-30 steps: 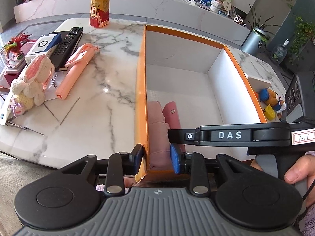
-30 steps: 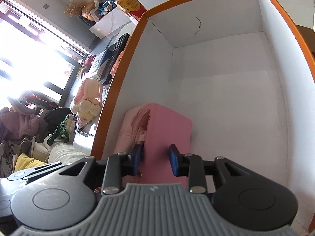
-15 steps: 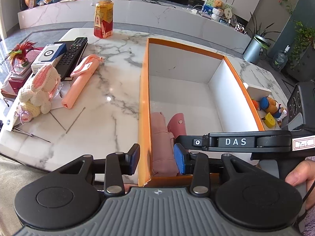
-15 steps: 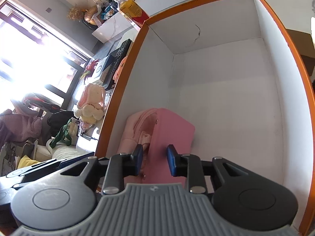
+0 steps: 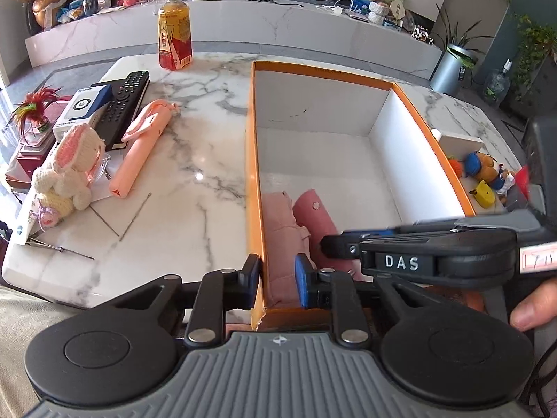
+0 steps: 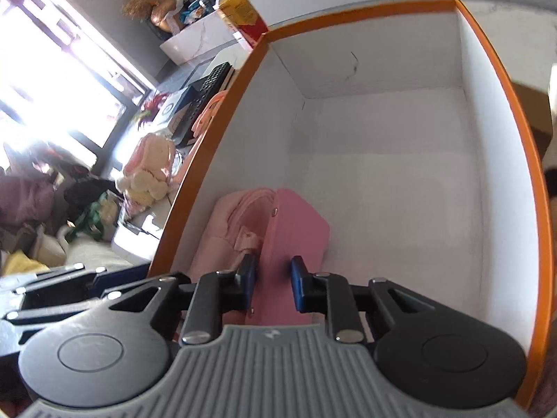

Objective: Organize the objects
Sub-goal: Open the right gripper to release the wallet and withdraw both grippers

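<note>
An orange box with white inside [image 5: 256,160] stands on the marble table. In its near left corner lie a pale pink pouch [image 5: 280,230] and a darker pink wallet [image 5: 315,219]. My left gripper [image 5: 276,284] is open and straddles the box's left wall at the near corner. My right gripper [image 6: 273,284] is inside the box, its jaws slightly apart on either side of the pink wallet [image 6: 294,237], beside the pale pouch [image 6: 226,233]. The right gripper's body crosses the left wrist view [image 5: 417,254].
On the table left of the box lie a peach folded umbrella [image 5: 139,149], a crochet bunny [image 5: 69,170], a remote [image 5: 123,104], a small box [image 5: 83,108], and thin needles [image 5: 135,216]. A drink bottle [image 5: 174,38] stands at the back. Small toys [image 5: 484,174] sit right of the box.
Both grippers have pulled back and up a little. The right gripper's jaws have opened slightly off the pink wallet, which stays in the box.
</note>
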Action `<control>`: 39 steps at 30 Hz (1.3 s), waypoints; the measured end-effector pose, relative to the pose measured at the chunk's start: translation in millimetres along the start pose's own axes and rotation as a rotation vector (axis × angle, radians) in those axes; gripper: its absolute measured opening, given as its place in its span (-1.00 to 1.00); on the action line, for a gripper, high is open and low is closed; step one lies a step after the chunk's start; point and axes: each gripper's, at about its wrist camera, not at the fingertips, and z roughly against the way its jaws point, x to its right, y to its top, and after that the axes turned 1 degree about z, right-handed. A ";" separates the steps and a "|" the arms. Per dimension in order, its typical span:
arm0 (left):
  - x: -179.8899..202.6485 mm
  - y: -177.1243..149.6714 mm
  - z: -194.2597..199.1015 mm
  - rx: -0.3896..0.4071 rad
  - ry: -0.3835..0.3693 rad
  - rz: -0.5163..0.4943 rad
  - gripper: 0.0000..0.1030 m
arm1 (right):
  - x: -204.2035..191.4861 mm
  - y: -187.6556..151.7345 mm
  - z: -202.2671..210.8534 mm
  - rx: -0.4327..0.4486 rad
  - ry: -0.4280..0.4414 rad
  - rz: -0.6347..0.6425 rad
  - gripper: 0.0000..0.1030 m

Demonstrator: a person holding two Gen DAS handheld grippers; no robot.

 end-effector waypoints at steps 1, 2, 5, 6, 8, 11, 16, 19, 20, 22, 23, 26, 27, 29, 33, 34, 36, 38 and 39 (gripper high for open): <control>-1.3 0.0 0.5 -0.003 -0.008 0.005 -0.59 | -8.9 0.8 2.8 0.016 -0.041 0.060 -0.66; -2.8 -0.2 1.1 -0.006 -0.022 0.011 -0.64 | -14.3 1.7 3.6 0.020 -0.064 0.101 -0.67; -5.8 -1.5 1.4 -0.008 -0.042 0.025 -0.64 | -8.5 5.0 -6.6 -0.033 -0.008 0.039 -0.64; -6.1 -1.7 1.6 -0.005 -0.041 0.027 -0.64 | -5.0 5.5 -7.5 -0.035 0.009 0.015 -0.64; -7.4 -1.3 1.6 -0.003 -0.045 0.033 -0.64 | 5.4 6.1 -7.5 -0.055 0.060 -0.046 -0.63; -8.3 -1.5 1.1 0.000 -0.050 0.041 -0.64 | 20.1 4.0 -5.1 -0.081 0.120 -0.135 -0.62; -11.1 -2.2 3.1 0.008 -0.067 0.061 -0.62 | 36.8 -3.0 -4.0 -0.104 0.171 -0.230 -0.47; -12.6 -1.0 6.4 0.026 -0.076 0.074 -0.61 | 37.4 -3.5 1.1 -0.090 0.178 -0.229 -0.46; -12.6 -0.3 7.0 0.029 -0.076 0.075 -0.61 | 36.3 -3.0 1.9 -0.087 0.179 -0.223 -0.46; -11.7 1.4 7.7 0.033 -0.073 0.074 -0.59 | 35.0 -2.9 2.6 -0.084 0.175 -0.213 -0.46; -11.2 2.1 8.1 0.036 -0.072 0.073 -0.57 | 34.4 -3.1 2.6 -0.082 0.172 -0.211 -0.46; -10.3 3.3 9.6 0.044 -0.060 0.069 -0.51 | 32.5 -1.7 3.0 -0.072 0.164 -0.202 -0.45; -9.7 3.6 10.3 0.048 -0.054 0.066 -0.50 | 32.6 -1.1 4.1 -0.065 0.160 -0.196 -0.44; -8.6 4.2 11.9 0.055 -0.043 0.059 -0.46 | 32.3 0.3 6.3 -0.052 0.150 -0.184 -0.40; -5.2 6.1 16.5 0.069 -0.043 0.052 -0.39 | 31.3 1.5 9.5 -0.037 0.144 -0.167 -0.34; -4.1 6.7 18.1 0.074 -0.042 0.048 -0.39 | 31.7 1.5 10.1 -0.035 0.144 -0.168 -0.34; -0.9 7.8 21.5 0.083 -0.039 0.038 -0.39 | 32.2 1.7 12.0 -0.030 0.145 -0.168 -0.34; 3.6 9.4 24.8 0.091 -0.044 0.028 -0.39 | 32.6 1.6 16.8 -0.017 0.141 -0.163 -0.34; 6.7 10.5 26.2 0.095 -0.052 0.019 -0.39 | 32.4 1.6 20.8 -0.005 0.138 -0.156 -0.34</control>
